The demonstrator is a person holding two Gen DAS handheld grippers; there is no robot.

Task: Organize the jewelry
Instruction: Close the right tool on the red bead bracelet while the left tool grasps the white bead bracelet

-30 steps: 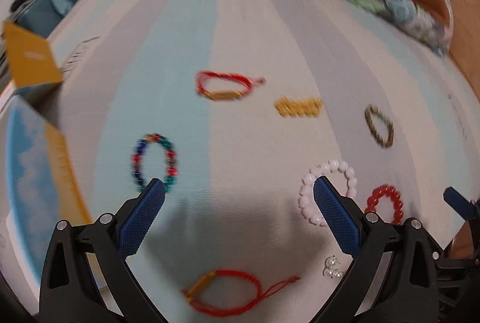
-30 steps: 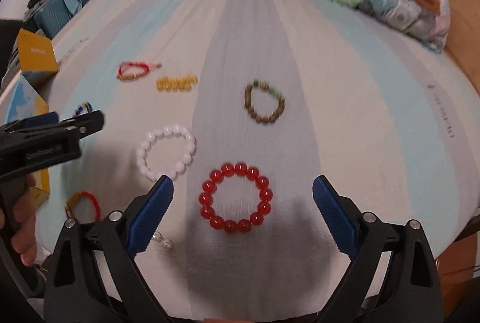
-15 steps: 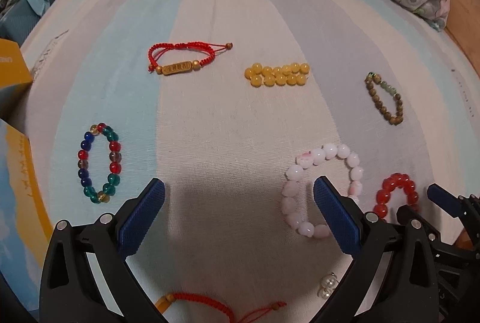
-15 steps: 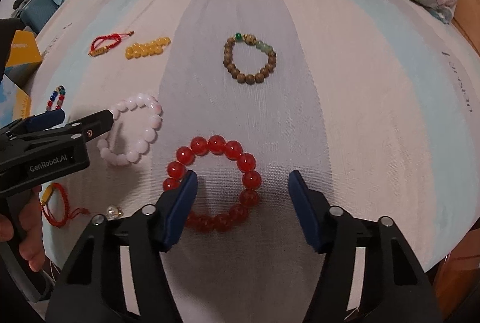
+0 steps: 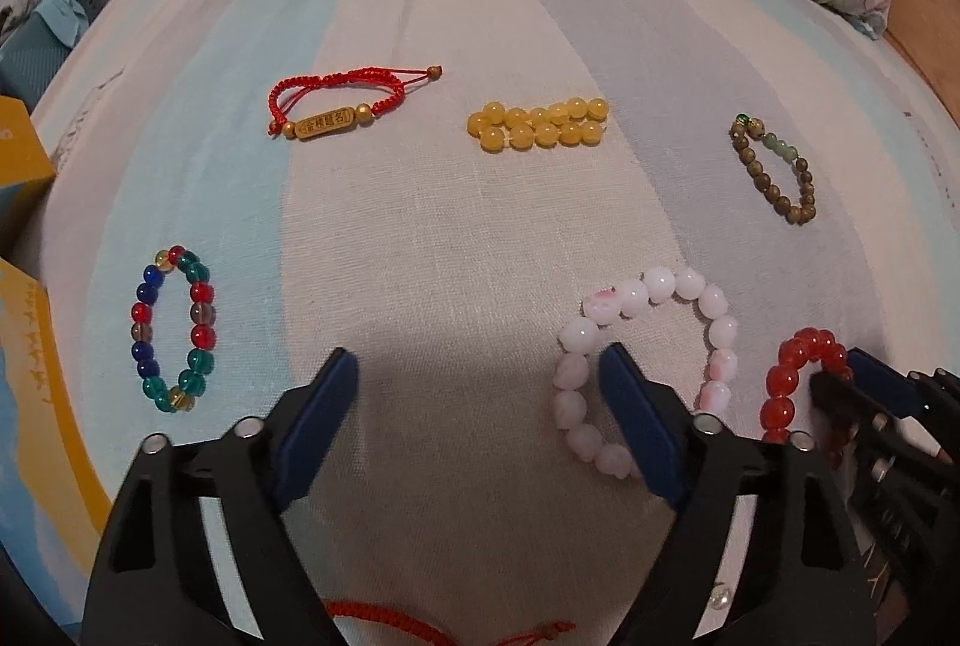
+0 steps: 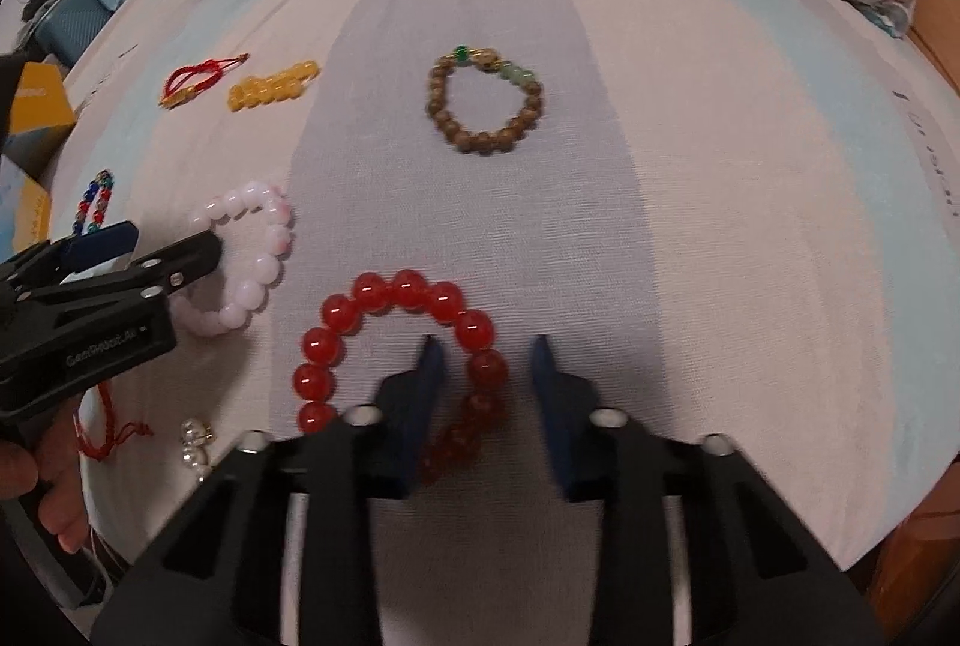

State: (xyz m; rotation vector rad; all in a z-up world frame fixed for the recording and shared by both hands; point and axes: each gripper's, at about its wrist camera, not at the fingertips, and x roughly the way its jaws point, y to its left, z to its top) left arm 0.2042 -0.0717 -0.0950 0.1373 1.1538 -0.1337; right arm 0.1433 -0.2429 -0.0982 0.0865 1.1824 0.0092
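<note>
Both grippers have dropped toward the bed (image 6: pixel 720 226). The right gripper (image 6: pixel 487 394), jaws just closing, straddles the red bracelet's (image 6: pixel 384 289) near-right beads, not yet pinched; the left gripper (image 5: pixel 474 406), narrowing but wide, has 1 finger inside the pink bracelet (image 5: pixel 660 286). Pickup looks imminent.

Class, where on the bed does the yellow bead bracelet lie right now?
In the left wrist view the yellow bead bracelet lies on the far part of the bedsheet, between the red cord bracelet and the brown bead bracelet.

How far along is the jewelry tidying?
Barely begun: every bracelet lies loose on the bedsheet. In hand: the right claw, which has been closing, straddles the red bead bracelet's rim; the left claw hangs open by the pink bracelet. The other bracelets wait.
</note>
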